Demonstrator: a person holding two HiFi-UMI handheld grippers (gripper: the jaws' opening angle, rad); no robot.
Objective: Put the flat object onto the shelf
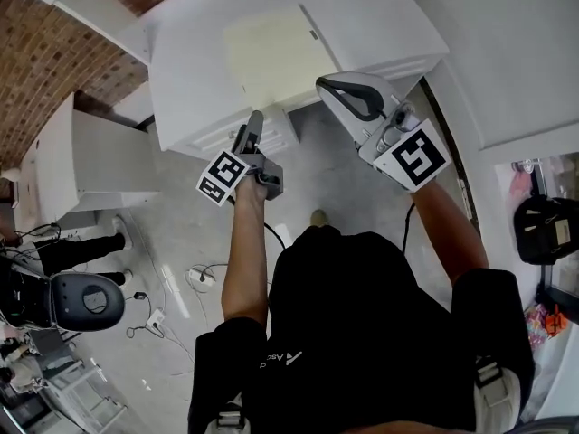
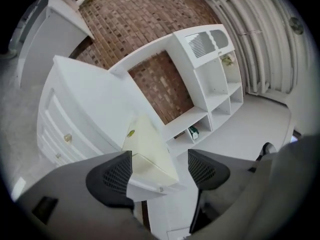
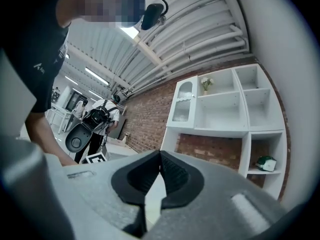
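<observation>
A pale cream flat panel (image 1: 271, 57) lies on top of a white cabinet (image 1: 185, 80). In the left gripper view the panel (image 2: 147, 146) shows between and just beyond the two pads, near the cabinet's corner. My left gripper (image 2: 160, 160) is open and nothing is pressed between its pads; in the head view it (image 1: 253, 123) hovers at the cabinet's front edge. My right gripper (image 1: 326, 85) is shut on nothing, its tips over the cabinet's edge beside the panel's right corner; its pads (image 3: 160, 156) meet. The white shelf unit (image 3: 225, 114) stands ahead against a brick wall.
One low cubby of the shelf unit (image 2: 215, 84) holds a small green and white item (image 3: 266, 163). The cabinet has drawers with a knob (image 2: 67, 138). Another white cabinet (image 1: 81, 165) stands to the left. Cables (image 1: 204, 274) lie on the floor. A person with a backpack (image 3: 97, 118) stands behind.
</observation>
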